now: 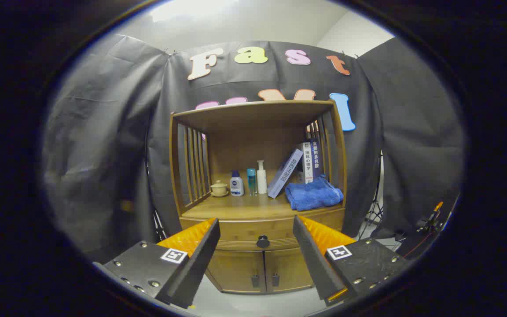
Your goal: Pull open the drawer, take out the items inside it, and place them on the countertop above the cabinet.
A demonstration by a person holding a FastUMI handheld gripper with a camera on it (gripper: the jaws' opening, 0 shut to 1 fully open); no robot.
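A wooden cabinet [258, 264] stands ahead of me against the booth wall. Its drawer [236, 231] is closed, with a round dark knob [262, 241] at the middle of its front. My gripper [255, 229] is open, and the knob shows in the gap between its fingers, some way beyond the tips. Nothing is held. The countertop [236, 209] above the drawer carries a folded blue towel [314, 193], leaning books [285, 172], three small bottles [249, 180] and a small lidded cup [219, 189].
Two lower cabinet doors [262, 273] with dark handles sit under the drawer. Slatted wooden sides and a top board [253, 110] frame the shelf space. A tripod stand [374, 215] and an orange-tipped clamp [431, 215] stand to the right on the pale floor.
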